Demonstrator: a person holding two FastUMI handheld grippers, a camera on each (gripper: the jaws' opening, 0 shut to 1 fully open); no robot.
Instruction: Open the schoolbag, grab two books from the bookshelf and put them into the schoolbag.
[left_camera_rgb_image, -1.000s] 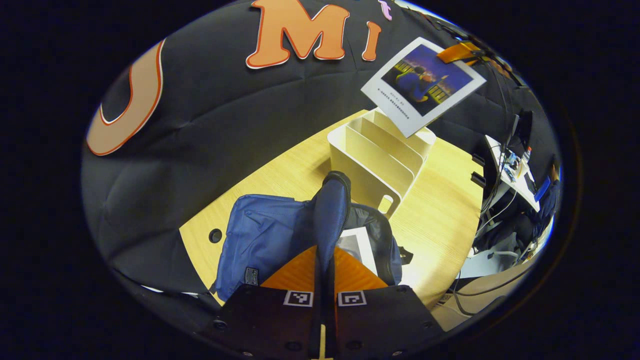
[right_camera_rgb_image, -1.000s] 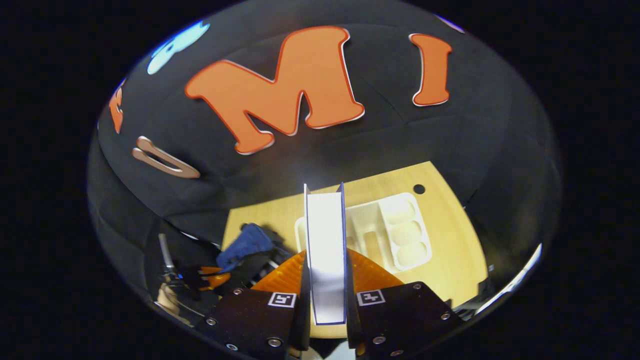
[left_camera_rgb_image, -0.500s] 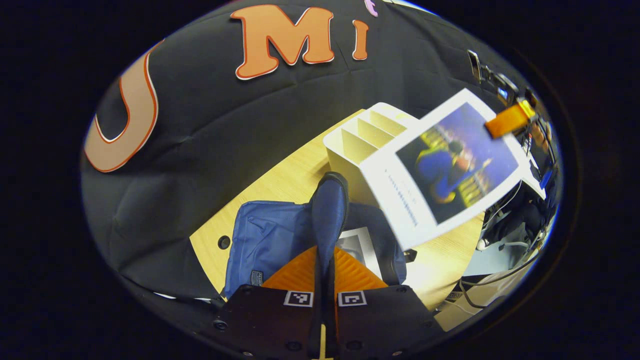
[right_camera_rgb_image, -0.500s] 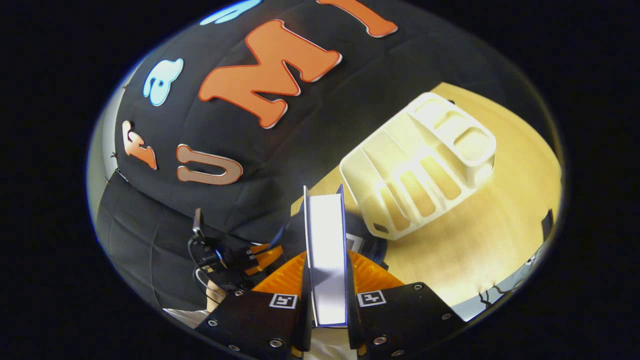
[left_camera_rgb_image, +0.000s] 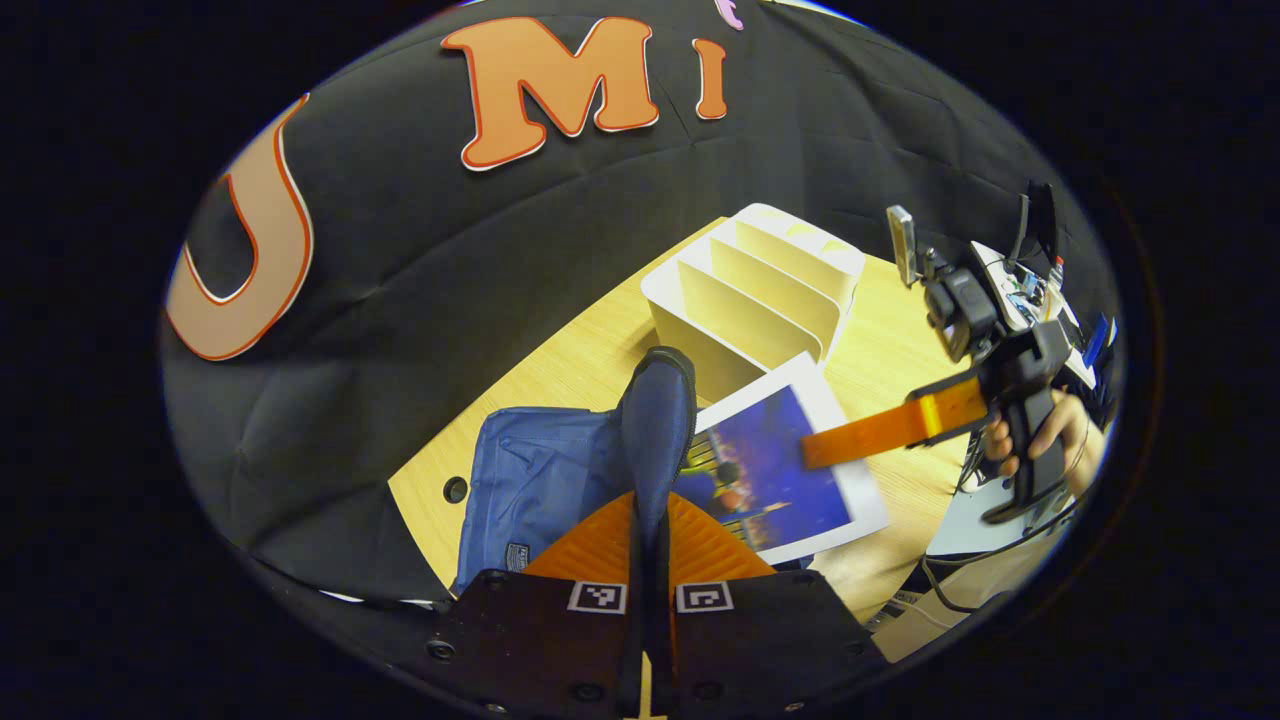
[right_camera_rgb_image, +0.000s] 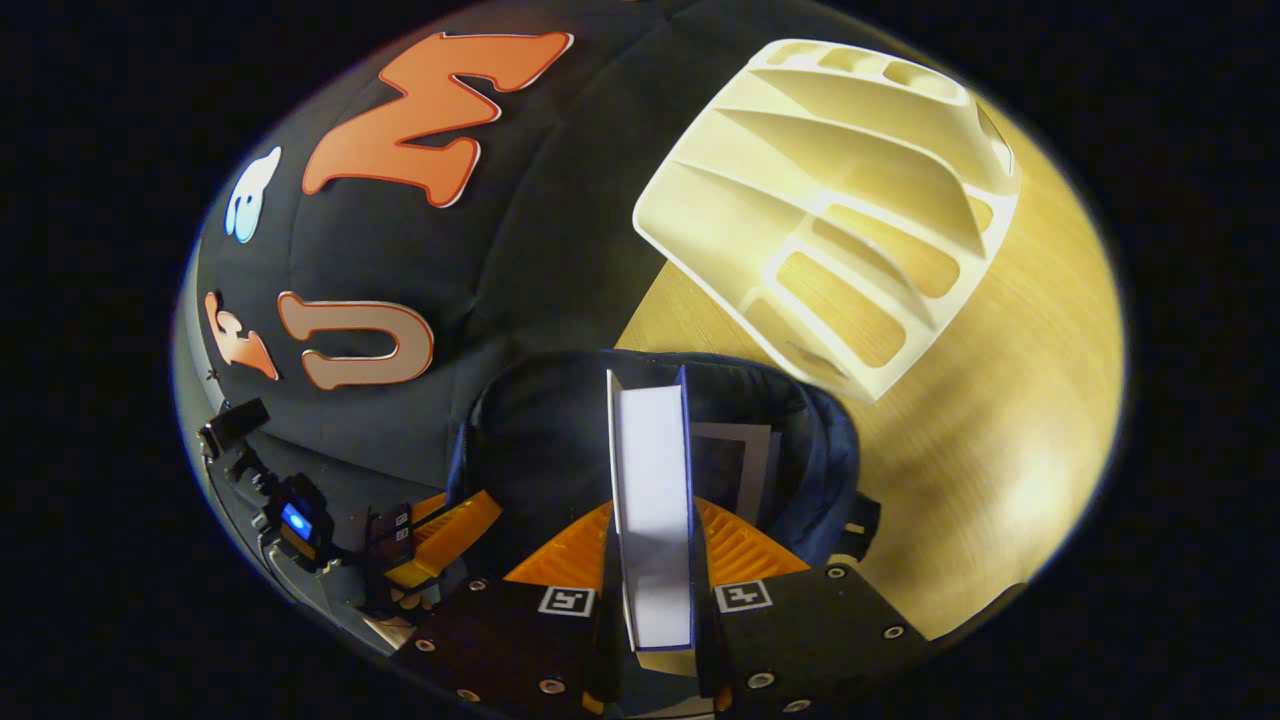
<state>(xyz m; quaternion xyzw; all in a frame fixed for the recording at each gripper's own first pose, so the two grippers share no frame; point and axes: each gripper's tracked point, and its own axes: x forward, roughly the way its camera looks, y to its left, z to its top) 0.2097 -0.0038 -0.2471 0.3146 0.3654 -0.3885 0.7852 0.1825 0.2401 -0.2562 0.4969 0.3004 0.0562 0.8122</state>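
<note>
1. Left gripper (left_camera_rgb_image: 650, 480): fingers pressed together on the raised flap (left_camera_rgb_image: 658, 420) of the blue schoolbag (left_camera_rgb_image: 540, 475), holding the mouth open; seen in the left gripper view at 6 o'clock.
2. Right gripper (right_camera_rgb_image: 652, 560): fingers clamped on the book (right_camera_rgb_image: 652, 500), whose white page edge faces the camera in the right gripper view. In the left gripper view its orange finger (left_camera_rgb_image: 885, 428) and the holding hand (left_camera_rgb_image: 1050, 435) lie at 3 o'clock.
3. Book: tilted, poised over the bag's dark opening (right_camera_rgb_image: 560, 430); a first book (right_camera_rgb_image: 740, 462) appears to lie inside already.
4. Bookshelf (left_camera_rgb_image: 750, 290): cream divider rack on the wooden table (left_camera_rgb_image: 890, 350), slots vacant, at 1 o'clock of the bag.
5. Step in hand, as judged: inserting the second book. The next move calls for lowering it deeper into the opening before parting the right fingers, the flap kept lifted meanwhile.
</note>
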